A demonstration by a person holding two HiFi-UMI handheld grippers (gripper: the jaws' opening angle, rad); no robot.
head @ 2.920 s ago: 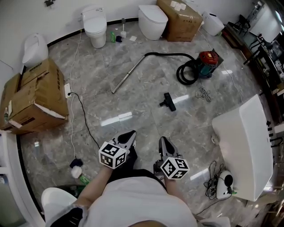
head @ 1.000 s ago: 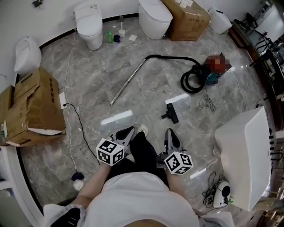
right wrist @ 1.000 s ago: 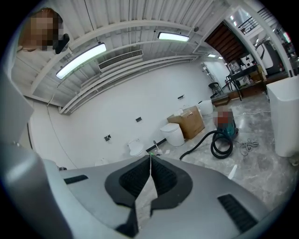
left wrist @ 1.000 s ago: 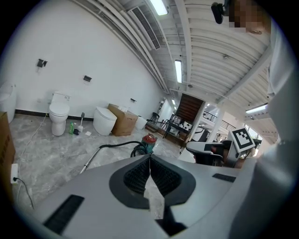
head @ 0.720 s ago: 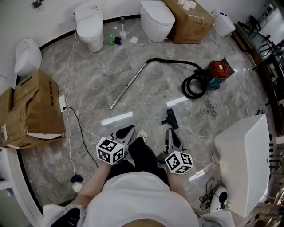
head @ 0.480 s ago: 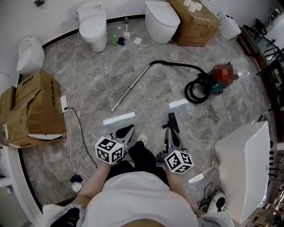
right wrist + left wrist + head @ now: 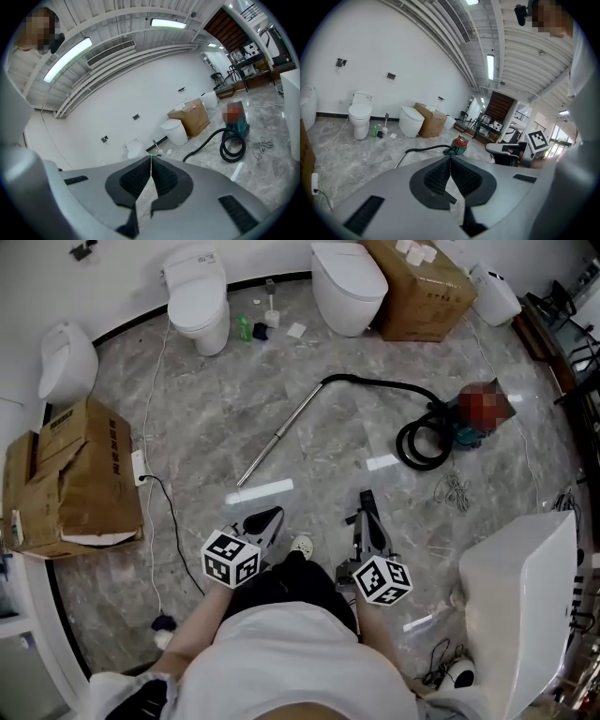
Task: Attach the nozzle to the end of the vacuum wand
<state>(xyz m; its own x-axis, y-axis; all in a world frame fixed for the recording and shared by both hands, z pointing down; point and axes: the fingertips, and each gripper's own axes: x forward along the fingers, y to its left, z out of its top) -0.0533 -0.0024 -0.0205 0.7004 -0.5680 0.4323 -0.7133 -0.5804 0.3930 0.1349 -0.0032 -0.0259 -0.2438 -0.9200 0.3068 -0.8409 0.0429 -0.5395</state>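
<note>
Both shut, nothing held. The nozzle (image 7: 362, 502) sits on the floor (image 7: 187, 409) just past the right hand-held gripper (image 7: 372, 532). The wand (image 7: 281, 432) runs near-left to far-right, its free end nearer the left hand-held gripper (image 7: 270, 517).

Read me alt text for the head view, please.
Seen from above, a person holds a shut, empty left gripper and right gripper over a marble floor. A black nozzle lies just beyond the right one; the metal vacuum wand lies farther off.
</note>
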